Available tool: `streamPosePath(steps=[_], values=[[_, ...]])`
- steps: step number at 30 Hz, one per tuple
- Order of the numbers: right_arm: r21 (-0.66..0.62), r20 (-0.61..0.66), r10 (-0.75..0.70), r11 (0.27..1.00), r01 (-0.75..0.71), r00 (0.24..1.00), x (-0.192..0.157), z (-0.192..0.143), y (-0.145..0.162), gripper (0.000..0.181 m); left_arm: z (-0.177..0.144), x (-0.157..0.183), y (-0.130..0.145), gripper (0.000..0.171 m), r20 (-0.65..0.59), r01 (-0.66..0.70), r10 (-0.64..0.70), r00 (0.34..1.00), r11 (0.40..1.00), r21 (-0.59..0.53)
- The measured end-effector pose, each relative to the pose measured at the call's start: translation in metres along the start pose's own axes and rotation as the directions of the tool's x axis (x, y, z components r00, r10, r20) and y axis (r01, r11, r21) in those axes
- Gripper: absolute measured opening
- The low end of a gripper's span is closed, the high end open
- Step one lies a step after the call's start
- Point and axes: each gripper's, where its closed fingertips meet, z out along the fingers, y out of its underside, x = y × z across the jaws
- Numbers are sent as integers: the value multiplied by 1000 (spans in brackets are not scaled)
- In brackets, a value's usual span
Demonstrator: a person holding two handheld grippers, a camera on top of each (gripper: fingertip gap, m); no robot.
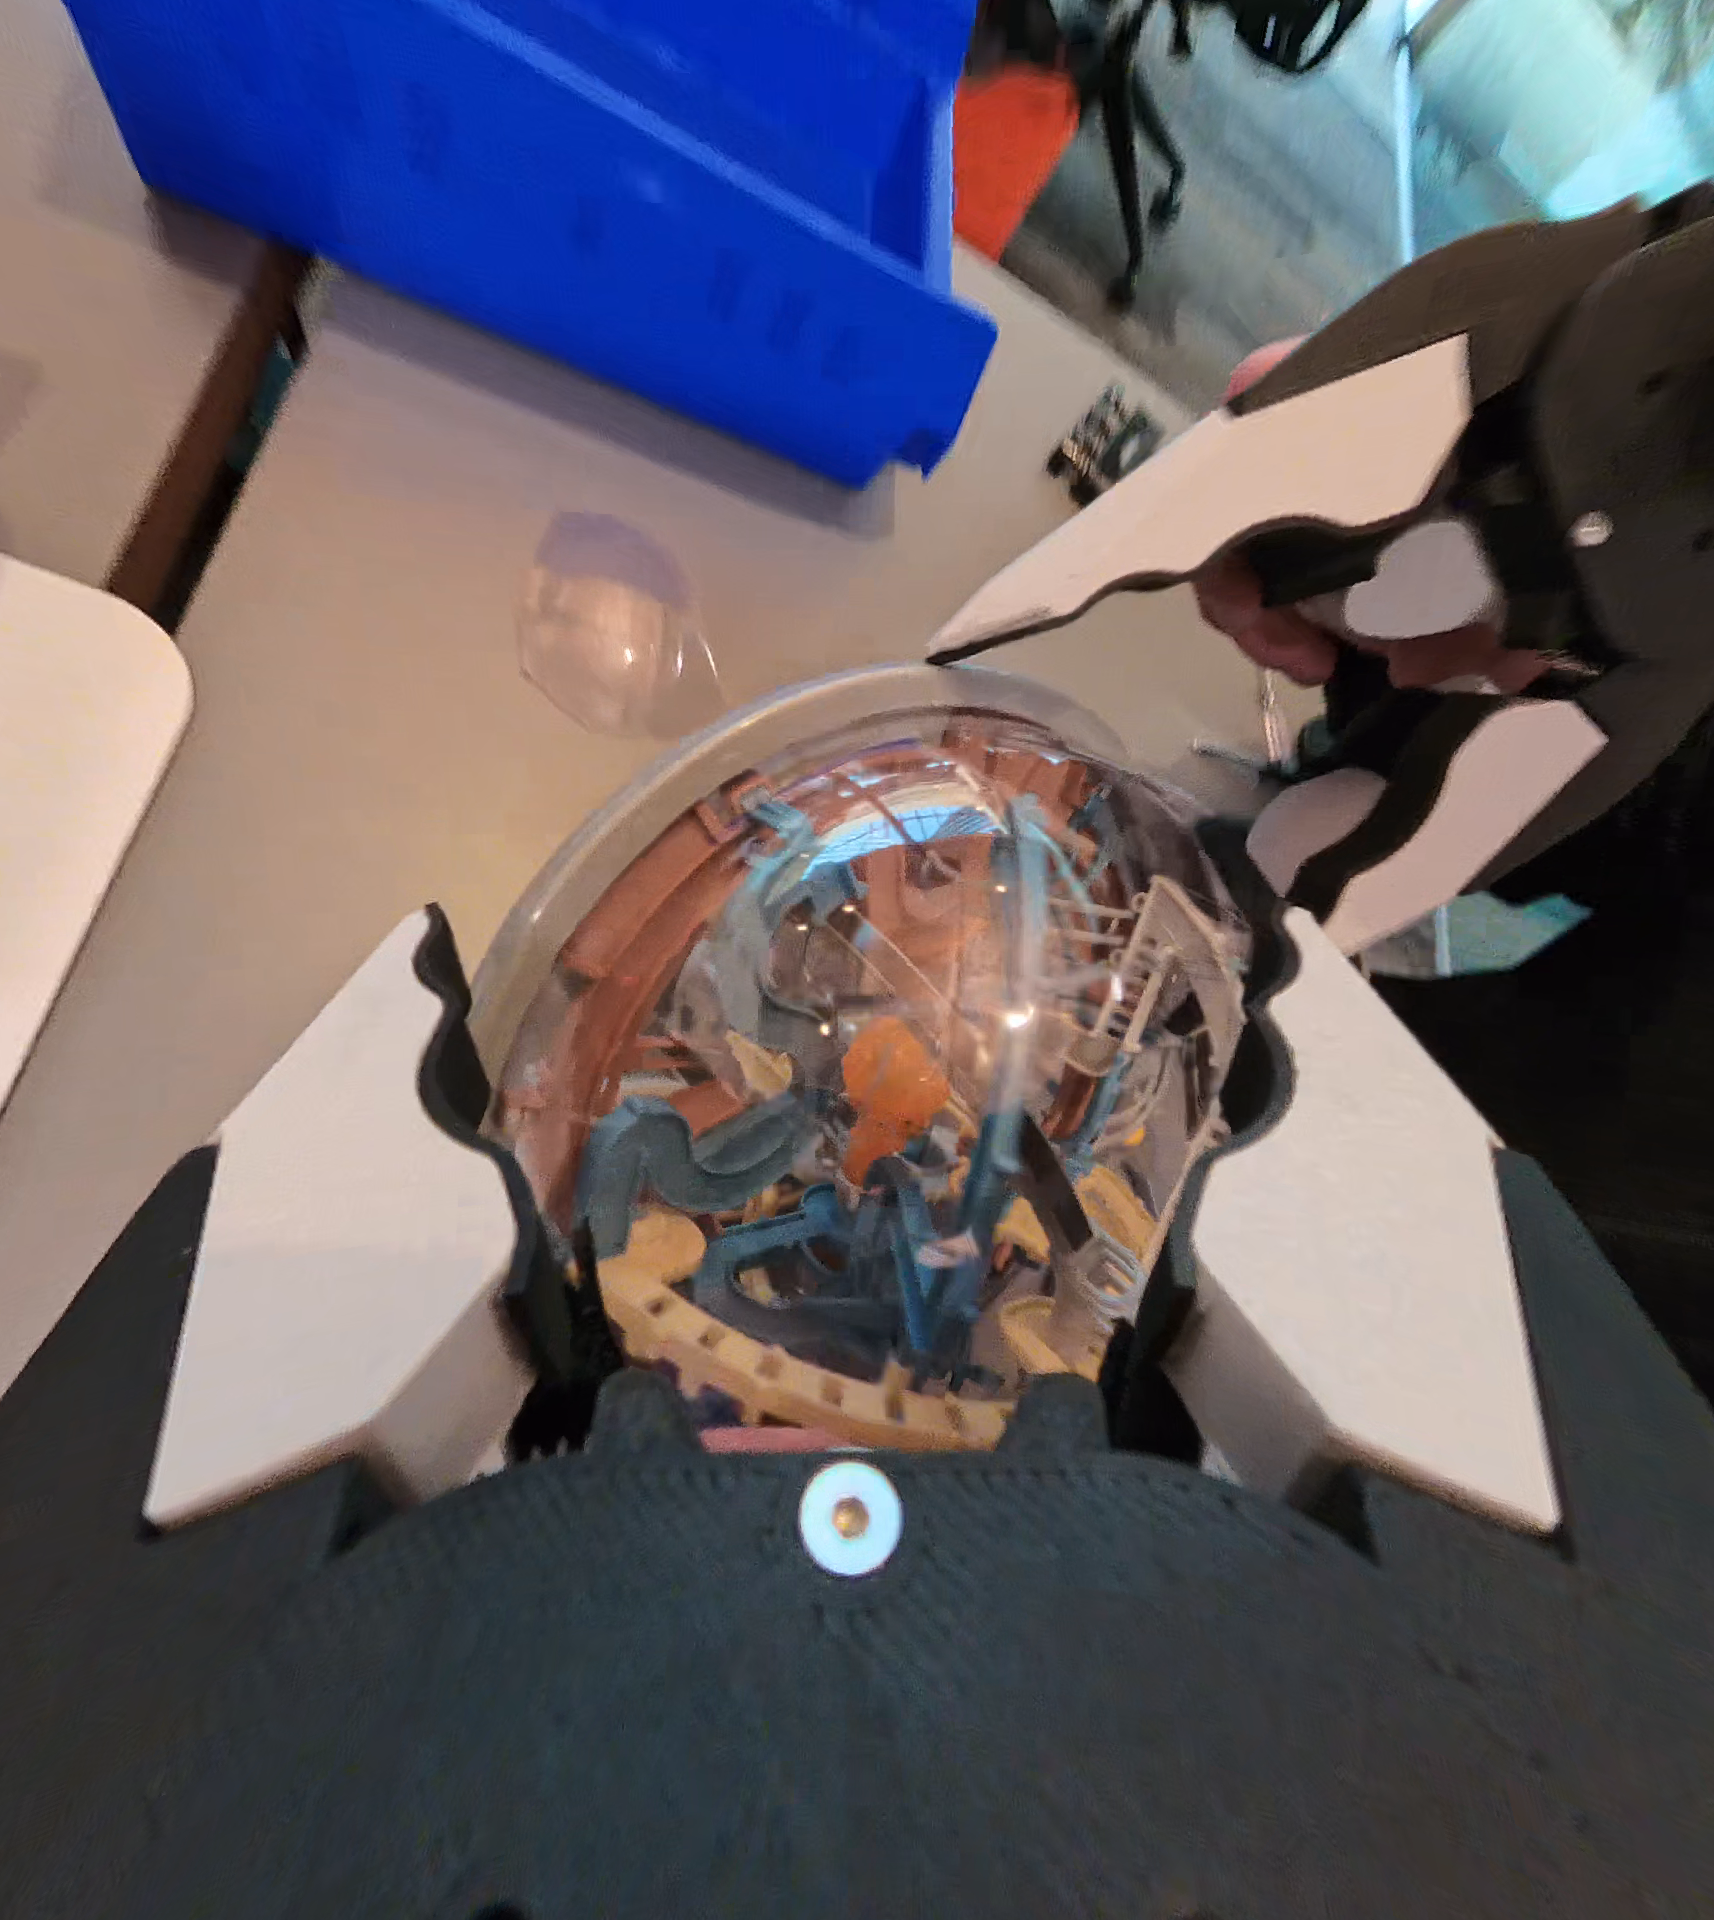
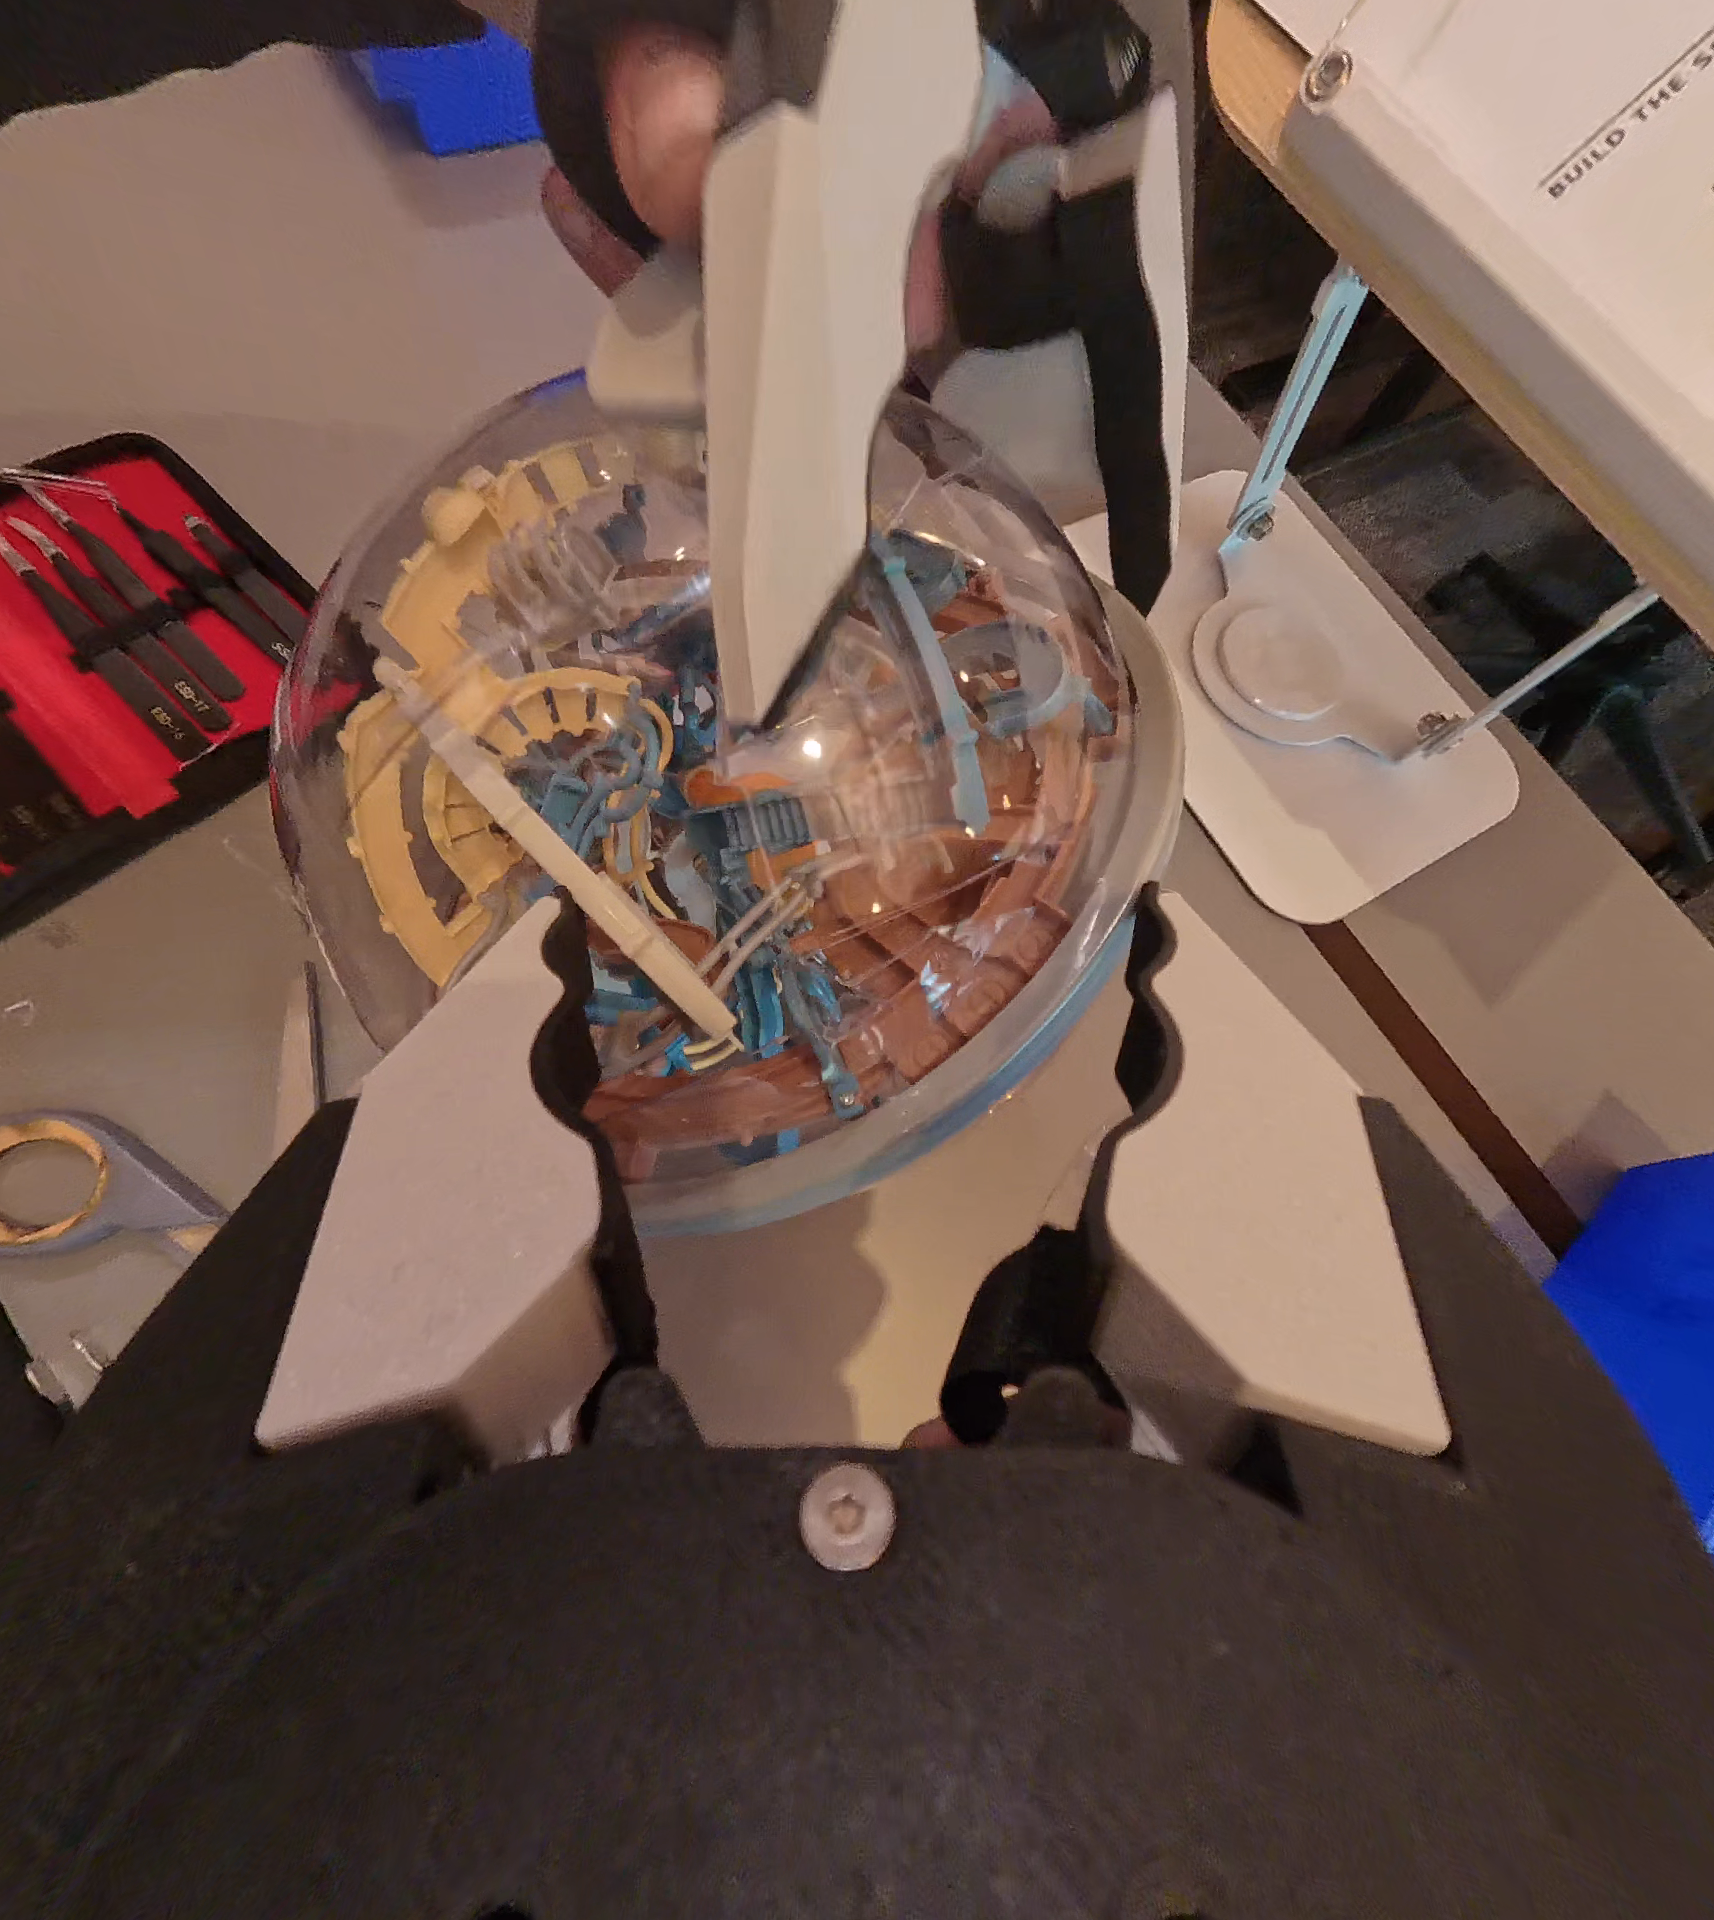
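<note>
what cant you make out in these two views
- Underside of the clear maze ball: hidden by the left gripper, left wrist view.
- Blue bin: blurred, top cut off, same view.
- Tweezer case: cut by left edge, right wrist view.
- Right gripper: contact with the ball unclear.

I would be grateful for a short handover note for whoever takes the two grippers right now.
Left gripper: shut on the clear maze ball, fingers clamped on both its sides, held above the table.
Right gripper: open, its fingers either side of the ball's rim; no contact can be confirmed.
Nearby: blue bin, a loose clear dome piece, red tweezer case, grey ring stand, white base plate.
Done: ball gripped by one gripper. Left: cannot be told from these views.
</note>
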Motion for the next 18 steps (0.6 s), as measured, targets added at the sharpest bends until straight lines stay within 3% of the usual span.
streamPosePath(steps=[3, 7, 9, 14, 18], values=[[-13, -2, 22, 1000, -22, 1000, 7, -1, 6, 96, -18, 4, 0, 142, 106, -88, 76, 991, 990, 114], [-4, 6, 63, 998, -63, 998, 11, -1, 10, 91, -40, 44, 21, 144, 260, -244, 194, 946, 954, 177], [-7, 2, 64, 998, -64, 998, 12, 0, 10, 91, -37, 52, 35, 140, 383, -331, 261, 886, 935, 127], [-14, -20, 62, 998, -62, 998, 8, 4, 2, 91, -31, 41, 40, 141, 645, -366, 228, 729, 926, 87], [-32, -34, 61, 998, -62, 998, 3, 5, 1, 90, -38, 31, 42, 102, 752, -362, 182, 633, 929, 80]])
